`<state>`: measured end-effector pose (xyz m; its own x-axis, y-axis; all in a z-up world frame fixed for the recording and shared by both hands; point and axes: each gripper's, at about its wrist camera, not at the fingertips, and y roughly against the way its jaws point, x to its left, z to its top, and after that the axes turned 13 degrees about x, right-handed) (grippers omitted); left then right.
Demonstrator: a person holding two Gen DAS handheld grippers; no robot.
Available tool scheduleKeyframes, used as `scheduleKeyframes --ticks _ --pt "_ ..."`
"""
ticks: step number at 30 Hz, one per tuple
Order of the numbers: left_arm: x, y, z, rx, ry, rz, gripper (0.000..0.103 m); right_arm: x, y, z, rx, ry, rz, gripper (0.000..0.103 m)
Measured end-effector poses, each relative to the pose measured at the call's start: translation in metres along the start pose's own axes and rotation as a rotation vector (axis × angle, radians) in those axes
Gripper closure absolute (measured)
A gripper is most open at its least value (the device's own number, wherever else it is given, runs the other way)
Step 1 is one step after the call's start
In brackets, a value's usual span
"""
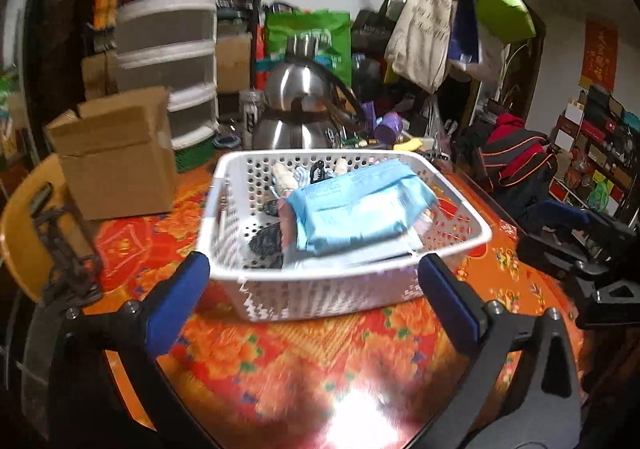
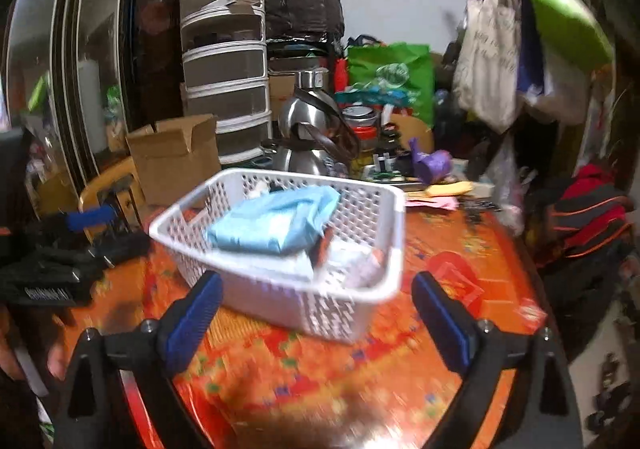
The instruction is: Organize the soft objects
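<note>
1. A white perforated basket [image 1: 344,281] sits on the bench [image 1: 320,361] with its orange floral cover.
2. Inside it, a light blue soft pack [image 1: 356,209] lies on top, over dark cloth items [image 1: 268,239] and other pieces (too blurred to name).
3. The left claw [image 1: 312,297] stands wide apart, empty, just before the basket's near wall.
4. The right claw [image 2: 316,313] is likewise spread, gripping nothing.
5. An open cardboard box [image 1: 116,165] stands left of the basket; its contents are hidden.
</note>
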<state>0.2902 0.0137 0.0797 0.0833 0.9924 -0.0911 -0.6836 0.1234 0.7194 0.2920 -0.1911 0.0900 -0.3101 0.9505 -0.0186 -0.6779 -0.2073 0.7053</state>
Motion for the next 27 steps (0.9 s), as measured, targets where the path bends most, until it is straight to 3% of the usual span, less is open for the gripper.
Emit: scheduleKeyframes --ticks 5,7,10,12,15,17,23,27 --pt "0.002 0.061 -0.046 -0.064 0.044 -0.009 0.000 0.024 0.056 -0.049 -0.046 0.063 0.024 0.007" --pt "0.000 0.085 -0.065 -0.066 0.032 0.040 0.000 0.031 0.073 -0.064 -0.049 0.061 0.036 0.007" --pt "-0.005 0.122 -0.097 -0.097 0.020 0.080 0.000 0.041 0.100 -0.086 -0.100 0.040 -0.015 0.007" --pt "-0.005 0.143 -0.115 -0.101 0.018 0.064 0.000 0.048 0.120 -0.098 -0.139 0.012 -0.030 0.007" --pt "-0.012 0.171 -0.143 -0.059 0.041 0.073 0.000 0.057 0.139 -0.107 -0.099 -0.027 0.002 0.004" --pt "-0.023 0.187 -0.158 -0.075 0.020 0.065 0.000 0.065 0.151 -0.114 -0.071 -0.039 -0.011 0.003" --pt "-0.058 0.215 -0.174 -0.100 -0.018 0.025 0.000 0.071 0.158 -0.118 -0.084 -0.041 -0.024 0.003" --pt "-0.068 0.216 -0.171 -0.110 -0.027 0.059 0.000 0.063 0.153 -0.115 -0.076 -0.071 -0.023 0.003"
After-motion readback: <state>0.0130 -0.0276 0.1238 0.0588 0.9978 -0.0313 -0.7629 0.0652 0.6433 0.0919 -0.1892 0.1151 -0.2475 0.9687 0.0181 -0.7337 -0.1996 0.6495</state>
